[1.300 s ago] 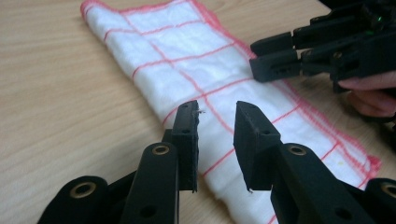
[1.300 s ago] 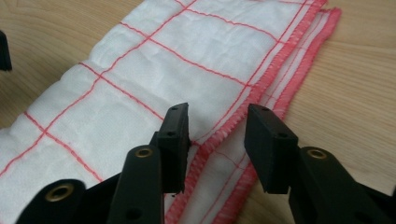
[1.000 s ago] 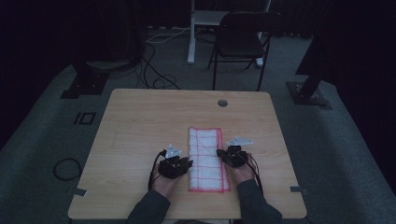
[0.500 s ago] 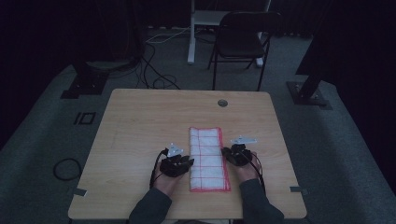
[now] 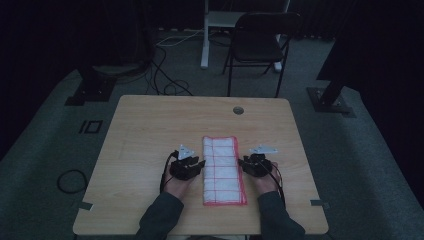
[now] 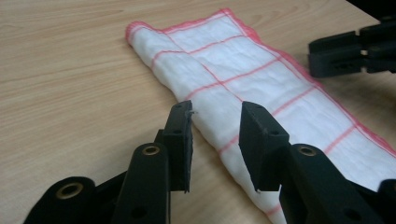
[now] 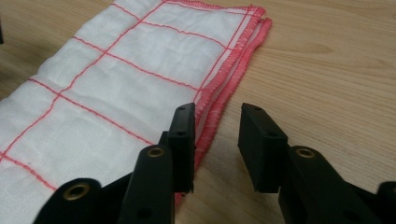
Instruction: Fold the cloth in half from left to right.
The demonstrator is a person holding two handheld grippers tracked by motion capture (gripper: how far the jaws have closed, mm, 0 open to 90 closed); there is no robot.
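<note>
Lying flat on the light wooden desk point(image 5: 150, 130), the folded white cloth with red grid lines and red hem point(image 5: 223, 170) runs its long axis from the near edge towards the far side. Left claw point(image 5: 196, 166) and right claw point(image 5: 245, 164) flank its long edges, both part open after just widening, gripping nothing. Bare wood surrounds it.

open tongs point(image 6: 215, 140) over folded cloth point(image 6: 243, 74)
</note>
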